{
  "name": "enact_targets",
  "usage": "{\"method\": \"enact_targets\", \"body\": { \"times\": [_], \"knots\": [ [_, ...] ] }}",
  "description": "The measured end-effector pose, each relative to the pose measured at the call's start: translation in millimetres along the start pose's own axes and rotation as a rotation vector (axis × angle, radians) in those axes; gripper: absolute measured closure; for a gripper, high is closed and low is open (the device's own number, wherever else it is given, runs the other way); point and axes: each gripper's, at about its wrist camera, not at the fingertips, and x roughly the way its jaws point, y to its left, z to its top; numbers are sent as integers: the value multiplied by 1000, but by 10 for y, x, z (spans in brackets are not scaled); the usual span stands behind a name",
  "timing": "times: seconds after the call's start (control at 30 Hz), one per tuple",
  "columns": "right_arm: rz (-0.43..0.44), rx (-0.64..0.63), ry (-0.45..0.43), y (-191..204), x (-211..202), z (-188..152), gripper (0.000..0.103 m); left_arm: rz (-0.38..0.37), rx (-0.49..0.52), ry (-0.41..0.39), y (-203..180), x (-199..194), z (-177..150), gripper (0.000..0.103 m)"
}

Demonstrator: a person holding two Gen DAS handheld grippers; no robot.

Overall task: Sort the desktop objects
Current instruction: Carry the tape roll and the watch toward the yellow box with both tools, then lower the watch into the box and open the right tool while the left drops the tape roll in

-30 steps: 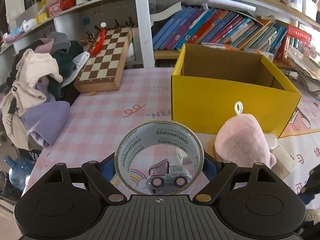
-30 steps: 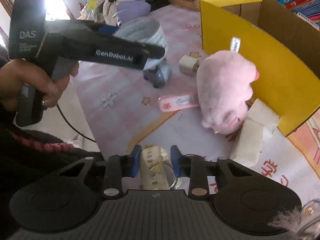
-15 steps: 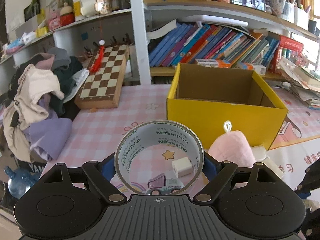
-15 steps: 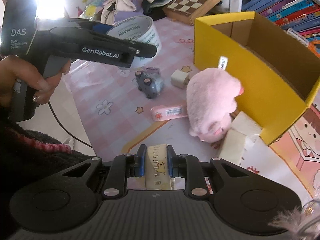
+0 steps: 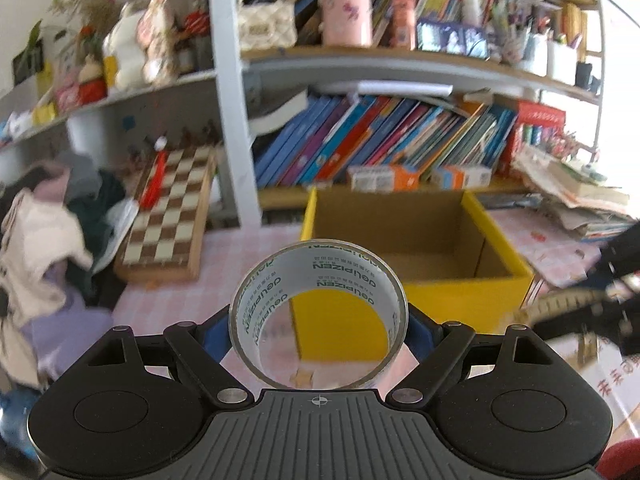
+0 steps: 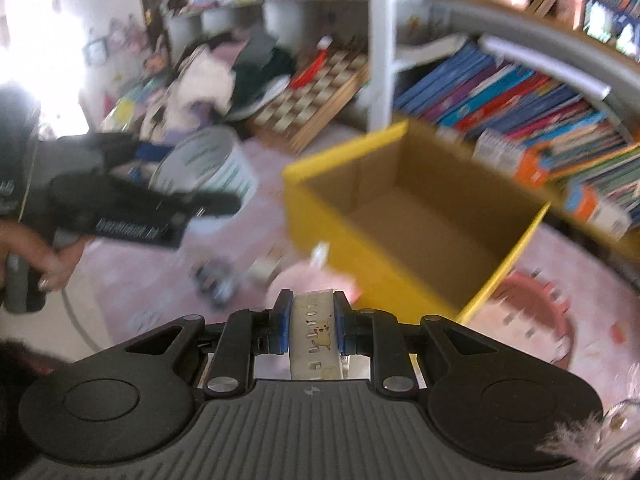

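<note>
My left tongs [image 5: 319, 322] pinch a tape roll [image 5: 319, 314] by its sides, low in the centre of the left view, held in the air short of the yellow box [image 5: 408, 276]. My right tongs [image 6: 311, 322] are pressed onto a pale strap-like thing [image 6: 314, 336] with a row of holes and a small yellow figure; I cannot tell what it is. It sits at the bottom centre of the right view, also short of the box.

The box fills the middle of both views, open at the top, and what I see of its floor is bare cardboard. Below its near wall, blurred, a pink plush [image 6: 308, 280] and a toy car [image 6: 214, 280] lie on the tabletop [image 6: 136, 276]. So I judge two things are in hand and on their way, none visibly boxed, and at least those two are left.
</note>
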Motion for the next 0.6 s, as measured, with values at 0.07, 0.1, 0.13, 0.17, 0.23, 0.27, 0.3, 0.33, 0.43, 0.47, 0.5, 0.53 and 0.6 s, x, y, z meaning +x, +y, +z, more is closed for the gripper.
{"method": "enact_targets", "body": {
  "times": [0.07,0.1,0.13,0.17,0.23,0.27,0.3,0.33,0.43,0.47,0.5,0.53,0.6],
  "knots": [
    [-26,-5,-35,-99,-44,122,84,-17,18,-22,-14,24,109,17],
    [-37,-8,-52,-148,-61,181,84,-24,27,-32,-20,40,162,17],
    [-50,-12,-68,-198,-73,240,84,-28,37,-41,-27,67,211,17],
    [-61,-16,-83,-239,-73,293,84,-32,47,-50,-34,94,260,17],
    [-81,-31,-112,-321,-77,413,84,-39,68,-67,-48,148,358,17],
    [-91,-38,-124,-358,-68,471,84,-43,79,-76,-55,175,407,17],
    [-101,-45,-135,-394,-58,528,84,-47,89,-85,-62,202,456,17],
    [-111,-51,-146,-430,-46,585,84,-50,99,-94,-69,229,506,17],
    [-130,-56,-168,-548,54,741,84,-62,110,-102,-76,352,627,17],
    [-130,-49,-169,-597,105,786,84,-66,111,-101,-79,405,660,17],
    [-130,-41,-169,-647,159,830,84,-68,114,-96,-87,475,686,17],
    [-133,-32,-165,-700,227,862,84,-68,120,-89,-98,550,708,17],
    [-139,-11,-152,-816,368,923,84,-73,126,-70,-112,699,741,17]
  ]
}}
